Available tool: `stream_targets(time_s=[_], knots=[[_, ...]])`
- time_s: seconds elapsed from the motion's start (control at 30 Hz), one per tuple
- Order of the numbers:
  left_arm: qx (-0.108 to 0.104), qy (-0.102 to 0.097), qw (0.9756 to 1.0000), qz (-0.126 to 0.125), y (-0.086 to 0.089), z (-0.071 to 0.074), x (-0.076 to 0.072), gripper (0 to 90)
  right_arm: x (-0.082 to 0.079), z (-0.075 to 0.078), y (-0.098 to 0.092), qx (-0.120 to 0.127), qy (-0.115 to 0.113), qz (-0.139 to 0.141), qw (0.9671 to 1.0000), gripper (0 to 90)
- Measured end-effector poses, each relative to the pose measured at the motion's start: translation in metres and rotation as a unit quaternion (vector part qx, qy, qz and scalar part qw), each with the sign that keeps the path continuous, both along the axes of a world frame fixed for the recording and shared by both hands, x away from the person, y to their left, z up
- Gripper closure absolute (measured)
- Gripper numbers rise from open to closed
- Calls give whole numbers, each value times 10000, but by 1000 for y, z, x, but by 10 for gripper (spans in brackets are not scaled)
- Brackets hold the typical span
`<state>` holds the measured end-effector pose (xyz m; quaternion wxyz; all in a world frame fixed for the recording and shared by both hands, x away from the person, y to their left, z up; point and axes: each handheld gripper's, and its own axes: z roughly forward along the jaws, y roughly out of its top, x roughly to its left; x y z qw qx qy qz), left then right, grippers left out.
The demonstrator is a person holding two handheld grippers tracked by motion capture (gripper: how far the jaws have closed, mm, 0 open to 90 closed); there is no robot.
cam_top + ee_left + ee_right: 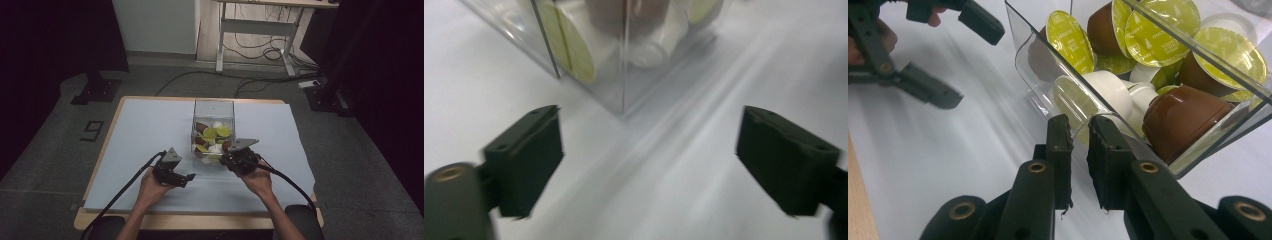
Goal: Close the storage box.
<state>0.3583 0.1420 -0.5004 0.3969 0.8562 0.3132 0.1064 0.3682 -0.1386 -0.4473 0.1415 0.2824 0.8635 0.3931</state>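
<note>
Right tongs (1078,127) clamp the box wall (1048,60), left tongs (649,155) blurred, agape.

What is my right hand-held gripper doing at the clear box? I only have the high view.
Observer: The right hand-held gripper is shut on a wall of the clear box, near its rim.
Operator: And the left one?
Observer: The left hand-held gripper is open with nothing between its jaws, and it faces a bottom corner of the box.
Operator: What is right behind the wall I am pinching?
Observer: Capsules, some brown and some white, with green foil lids. A white one lies just behind the pinched wall.
</note>
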Motion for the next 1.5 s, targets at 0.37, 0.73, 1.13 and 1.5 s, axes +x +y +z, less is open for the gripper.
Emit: stream_targets(time_s=[0.37,0.73,1.13,1.5], knots=[[243,157,9996,-14,6,-14,-4,0,9,0,2,-47,-62,-148,9999,787],[370,120,9992,102,15,-21,-5,0,17,0,4,-48,-94,-273,9996,787],[602,103,9980,176,19,-26,-5,0,26,-1,5,7,-125,-406,9991,794],[601,129,9980,135,19,-27,-5,0,35,-2,5,10,-175,-543,9984,814]])
